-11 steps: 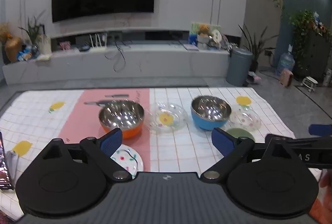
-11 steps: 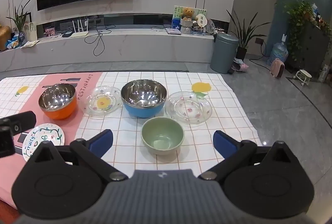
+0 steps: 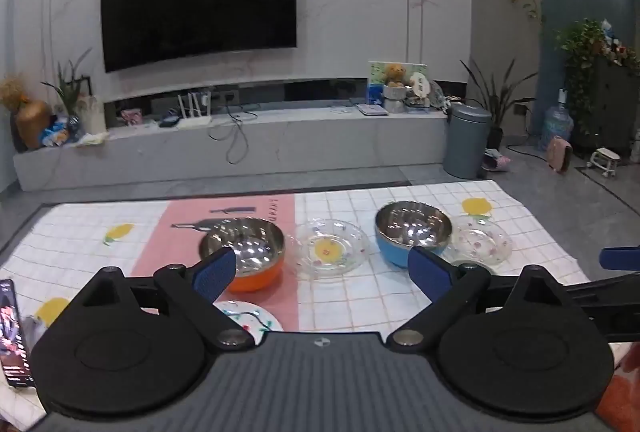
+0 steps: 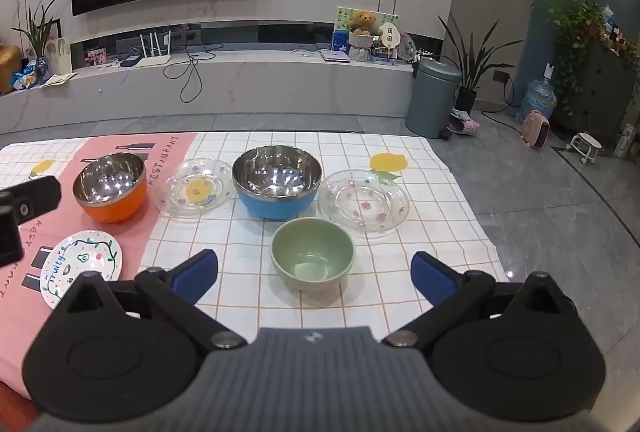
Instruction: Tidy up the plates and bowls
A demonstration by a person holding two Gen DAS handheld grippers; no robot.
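Bare checked cloth [image 4: 256, 304] lies around the green bowl [image 4: 313, 253]; the right gripper [image 4: 314, 272], spread wide, angles down over it, holding nothing.

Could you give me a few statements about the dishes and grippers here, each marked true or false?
1. The green bowl sits nearer the right gripper than the blue bowl does. True.
2. The orange bowl stands on the pink part of the tablecloth. True.
3. The right gripper is shut on the green bowl. False: its fingers stand wide apart, holding nothing.
4. A clear glass plate lies between the orange bowl and the blue bowl. True.
5. The white painted plate is stacked inside the orange bowl. False: it lies flat on the cloth, nearer the camera.
6. The left gripper holds a glass plate. False: its fingers are open and empty.
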